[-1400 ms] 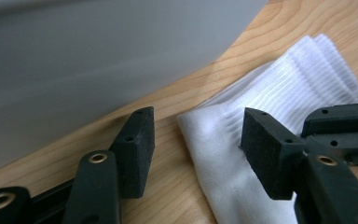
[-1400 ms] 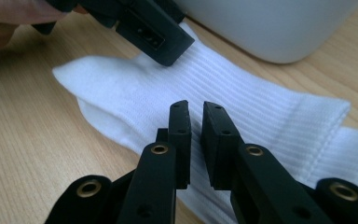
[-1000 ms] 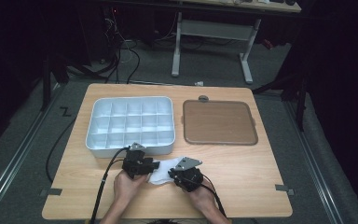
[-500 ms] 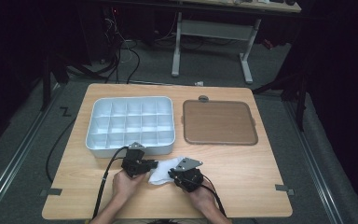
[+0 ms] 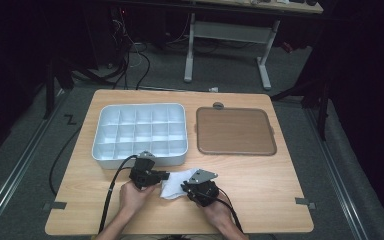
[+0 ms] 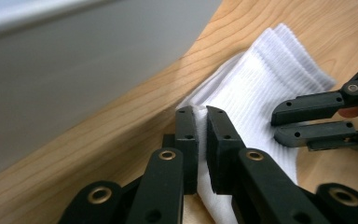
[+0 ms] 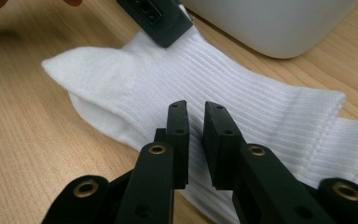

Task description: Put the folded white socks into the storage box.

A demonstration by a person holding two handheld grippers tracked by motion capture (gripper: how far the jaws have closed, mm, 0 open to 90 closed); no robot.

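Observation:
A white ribbed sock (image 5: 176, 181) lies flat on the wooden table near the front edge, between the two hands. My left gripper (image 5: 166, 176) comes in from the sock's left. In the left gripper view its jaws (image 6: 201, 112) are shut on a fold of the sock (image 6: 261, 88) at its edge. My right gripper (image 5: 184, 187) sits at the sock's right. In the right gripper view its jaws (image 7: 195, 109) stand almost together, with sock (image 7: 242, 70) fabric in the narrow gap. The other gripper's tip (image 7: 164, 28) rests on the sock's far edge.
A white compartment tray (image 5: 140, 161) stands just behind the sock, its wall close to both grippers (image 6: 74, 70) (image 7: 270, 23). A brown flat tray (image 5: 235, 131) lies to its right. Cables trail from both grippers toward the table's front edge.
The left gripper has shifted only slightly at the sock's left edge. The right hand and the sock have stayed put.

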